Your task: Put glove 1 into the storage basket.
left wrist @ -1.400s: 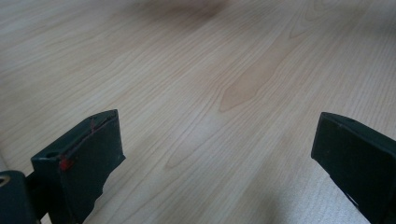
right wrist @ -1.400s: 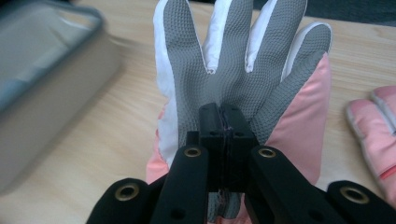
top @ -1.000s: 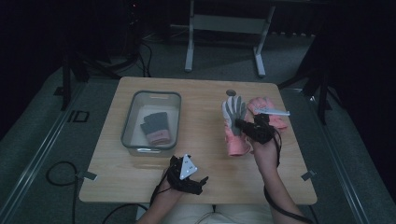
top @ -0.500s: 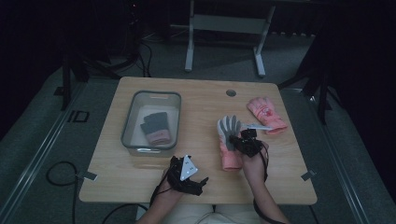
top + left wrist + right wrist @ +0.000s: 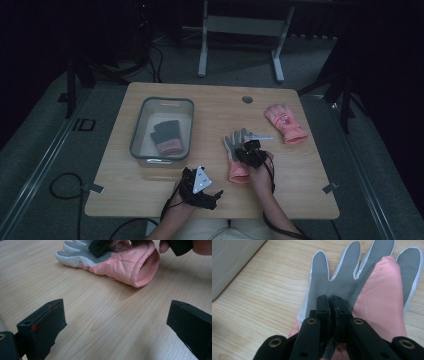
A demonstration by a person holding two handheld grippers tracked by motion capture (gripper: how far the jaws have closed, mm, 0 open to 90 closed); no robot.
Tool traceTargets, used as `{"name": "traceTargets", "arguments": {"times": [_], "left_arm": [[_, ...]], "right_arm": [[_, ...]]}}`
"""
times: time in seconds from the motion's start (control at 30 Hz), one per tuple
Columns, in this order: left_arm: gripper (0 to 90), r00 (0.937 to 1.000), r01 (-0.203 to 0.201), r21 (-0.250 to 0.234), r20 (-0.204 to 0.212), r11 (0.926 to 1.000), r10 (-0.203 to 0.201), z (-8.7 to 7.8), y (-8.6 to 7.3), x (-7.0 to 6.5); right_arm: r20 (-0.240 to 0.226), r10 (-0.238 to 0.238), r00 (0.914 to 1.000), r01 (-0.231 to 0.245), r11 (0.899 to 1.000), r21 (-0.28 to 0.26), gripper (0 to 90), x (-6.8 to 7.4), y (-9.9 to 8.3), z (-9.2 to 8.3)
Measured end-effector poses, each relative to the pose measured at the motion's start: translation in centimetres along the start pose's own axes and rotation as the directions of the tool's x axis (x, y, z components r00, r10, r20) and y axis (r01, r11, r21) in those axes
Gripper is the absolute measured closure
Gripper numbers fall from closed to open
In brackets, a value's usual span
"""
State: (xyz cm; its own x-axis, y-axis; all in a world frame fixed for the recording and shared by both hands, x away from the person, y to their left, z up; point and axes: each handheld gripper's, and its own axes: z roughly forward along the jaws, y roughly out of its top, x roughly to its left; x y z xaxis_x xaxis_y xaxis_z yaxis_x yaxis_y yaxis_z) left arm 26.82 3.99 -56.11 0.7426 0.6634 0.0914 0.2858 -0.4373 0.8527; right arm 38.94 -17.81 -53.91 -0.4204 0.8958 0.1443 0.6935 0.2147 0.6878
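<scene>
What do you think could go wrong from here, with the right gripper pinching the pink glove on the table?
The right gripper pinches only a fold of the pink glove's grey palm, so the fabric could slip out when lifted. Its jaws have just been opening slightly, which may loosen that hold. The open left gripper rests apart, so nothing else steadies the glove.

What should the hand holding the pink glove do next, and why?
Probably let go. The right gripper pinches the glove, which already lies flat on the table; its jaws have just been opening slightly, fabric between them. The left gripper waits open nearby.
</scene>
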Motion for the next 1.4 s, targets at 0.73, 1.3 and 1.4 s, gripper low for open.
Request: {"name": "traceTargets", "arguments": {"times": [0.73,1.3,1.4], "left_arm": [[1.5,0.9999,-0.006,-0.033,0.015,0.9994,0.006,-0.1,-0.1,0.0],[1.6,0.9999,0.011,-0.03,-0.004,0.9995,-0.011,0.0,-0.2,0.1],[1.6,0.9999,0.011,-0.029,-0.003,0.9995,-0.011,0.0,-0.2,0.0]], "right_arm": [[0.131,-0.17,0.9767,0.191,0.967,-0.169,69.4,-14.6,5.9,-6.0],[0.16,-0.134,0.978,0.139,0.99,-0.022,52.5,-22.1,7.9,-1.0],[0.162,-0.148,0.9757,0.151,0.989,-0.003,52.5,-22.2,7.8,-0.7]]}}
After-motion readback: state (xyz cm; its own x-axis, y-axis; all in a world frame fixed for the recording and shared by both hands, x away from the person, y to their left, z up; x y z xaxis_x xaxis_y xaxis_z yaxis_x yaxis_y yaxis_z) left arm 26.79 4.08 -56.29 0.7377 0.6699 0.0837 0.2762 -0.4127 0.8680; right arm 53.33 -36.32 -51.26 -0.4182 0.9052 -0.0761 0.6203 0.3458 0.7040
